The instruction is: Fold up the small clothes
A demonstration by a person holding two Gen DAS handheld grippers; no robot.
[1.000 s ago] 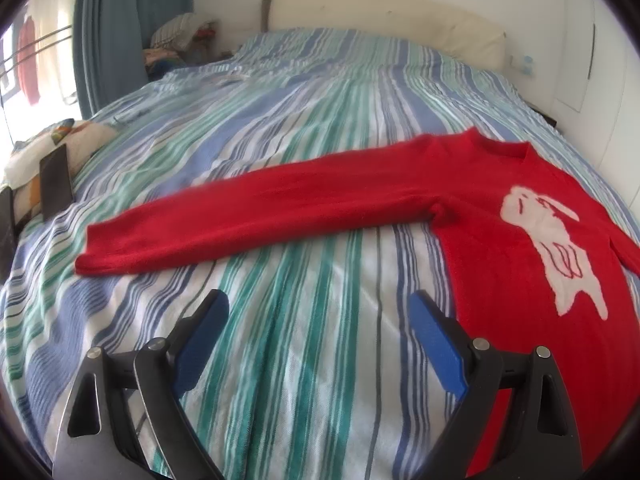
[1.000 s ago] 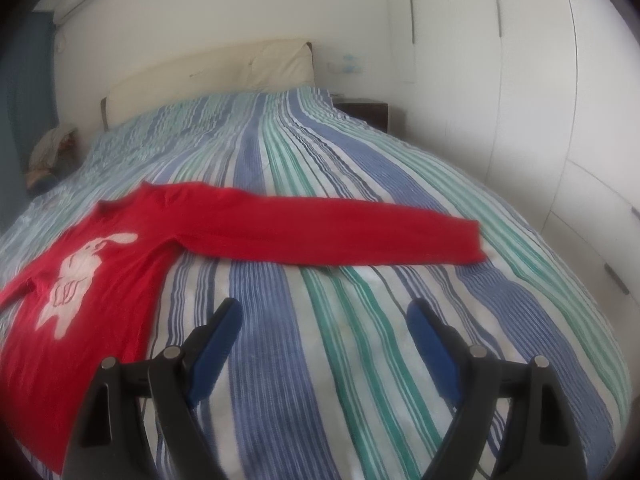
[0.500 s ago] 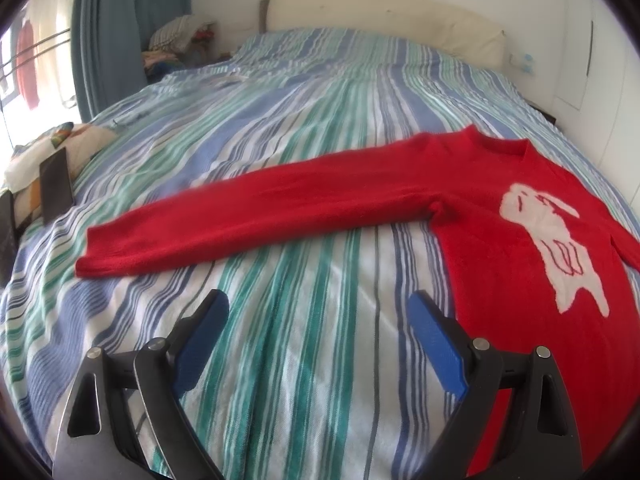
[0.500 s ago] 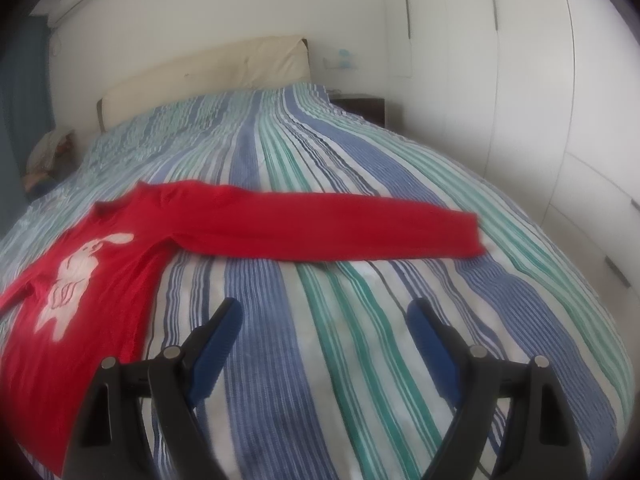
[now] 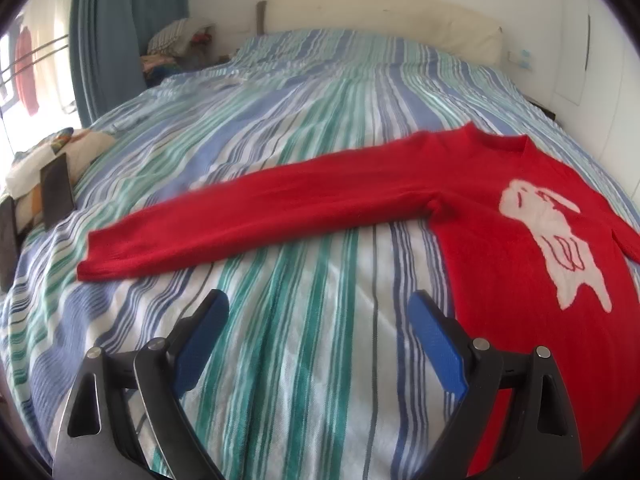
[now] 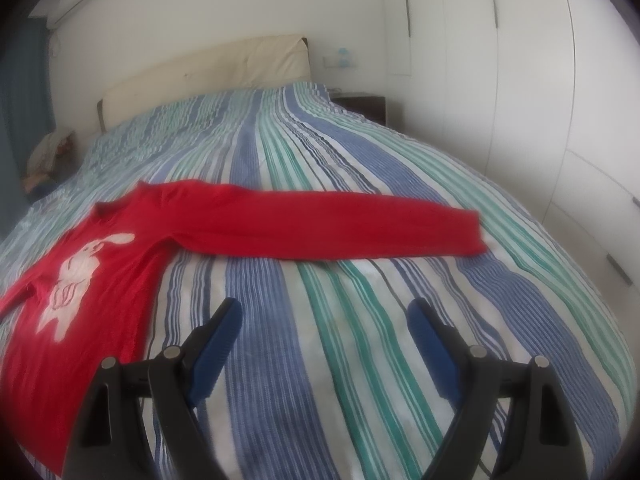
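Note:
A red sweater with a white animal figure lies flat on the striped bed, front up. In the left wrist view one sleeve stretches out to the left, its cuff near the bed's left side. My left gripper hovers open over bare bedspread, below that sleeve and left of the sweater's body. In the right wrist view the sweater lies at the left and its other sleeve reaches right. My right gripper stands open above the bedspread, short of that sleeve, with nothing between its fingers.
The striped bedspread covers a wide bed with a cream headboard. A blue curtain and piled items stand at the far left. Dark flat objects lie at the bed's left edge. White wardrobe doors line the right wall.

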